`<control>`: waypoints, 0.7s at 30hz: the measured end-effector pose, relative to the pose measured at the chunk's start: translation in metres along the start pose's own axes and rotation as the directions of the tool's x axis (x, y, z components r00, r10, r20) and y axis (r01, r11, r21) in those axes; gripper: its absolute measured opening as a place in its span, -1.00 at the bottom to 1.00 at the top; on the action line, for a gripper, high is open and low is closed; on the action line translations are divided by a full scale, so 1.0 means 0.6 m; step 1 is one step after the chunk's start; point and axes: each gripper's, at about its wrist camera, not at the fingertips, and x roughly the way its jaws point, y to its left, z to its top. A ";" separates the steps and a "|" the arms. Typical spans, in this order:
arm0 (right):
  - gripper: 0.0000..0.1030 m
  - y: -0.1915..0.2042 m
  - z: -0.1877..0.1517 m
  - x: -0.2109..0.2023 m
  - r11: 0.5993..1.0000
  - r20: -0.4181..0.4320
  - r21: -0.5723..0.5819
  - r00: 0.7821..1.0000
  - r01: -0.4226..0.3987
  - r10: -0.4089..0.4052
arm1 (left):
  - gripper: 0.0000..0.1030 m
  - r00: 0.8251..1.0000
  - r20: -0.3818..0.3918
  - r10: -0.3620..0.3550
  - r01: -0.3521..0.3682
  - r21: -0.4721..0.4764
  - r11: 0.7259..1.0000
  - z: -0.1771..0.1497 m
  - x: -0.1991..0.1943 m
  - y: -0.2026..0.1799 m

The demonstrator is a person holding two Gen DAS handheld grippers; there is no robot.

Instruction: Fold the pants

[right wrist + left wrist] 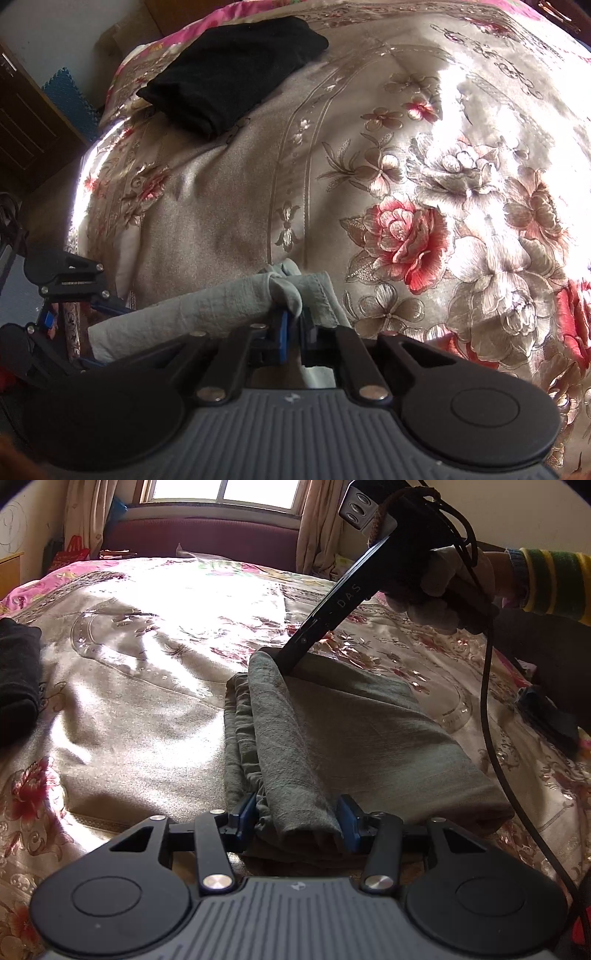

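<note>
The left tool [297, 821] sat low in the middle of its picture, its blue pads pressed on a thick fold of the green pants [332, 731]. The pants lay folded on the flowery bed [140, 672]. Farther back, the right tool [294, 325] was squeezed tight on the far pants corner. A black cloth [229, 74] lay far off, upper left in the right view.

"DAS" — on the right hand-held gripper [291, 672] — nothing else.
</note>
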 end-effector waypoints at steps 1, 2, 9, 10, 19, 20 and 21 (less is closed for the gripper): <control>-0.95 -0.001 0.001 -0.010 0.999 0.030 0.035 1.000 -0.004 0.003 | 0.17 1.000 0.000 -0.002 0.002 0.000 1.000 0.000 0.000 0.001; -0.96 -0.005 0.000 -0.022 0.997 0.066 0.074 0.998 -0.016 0.011 | 0.17 1.000 -0.001 -0.003 0.003 0.001 1.000 -0.001 0.001 0.001; -0.98 -0.065 -0.035 -0.018 0.918 0.164 0.397 0.982 0.025 -0.098 | 0.17 1.000 -0.009 0.014 -0.014 0.018 1.000 -0.003 0.009 -0.003; -0.95 -0.072 -0.039 -0.014 0.905 0.147 0.417 0.976 0.086 -0.160 | 0.17 1.000 -0.011 0.022 -0.021 0.031 0.999 -0.005 0.010 -0.007; -0.81 -0.005 -0.043 -0.063 0.942 0.292 0.299 0.926 0.151 -0.241 | 0.17 1.000 0.021 0.015 -0.014 -0.060 0.998 0.006 -0.025 0.015; -0.81 0.008 -0.042 -0.064 0.953 0.311 0.265 0.922 0.148 -0.230 | 0.17 0.999 0.031 0.032 -0.030 -0.058 0.998 0.008 -0.032 0.014; -0.81 0.026 -0.042 -0.060 0.966 0.327 0.220 0.922 0.140 -0.208 | 0.17 0.998 0.039 0.045 -0.043 -0.054 0.998 0.010 -0.039 0.013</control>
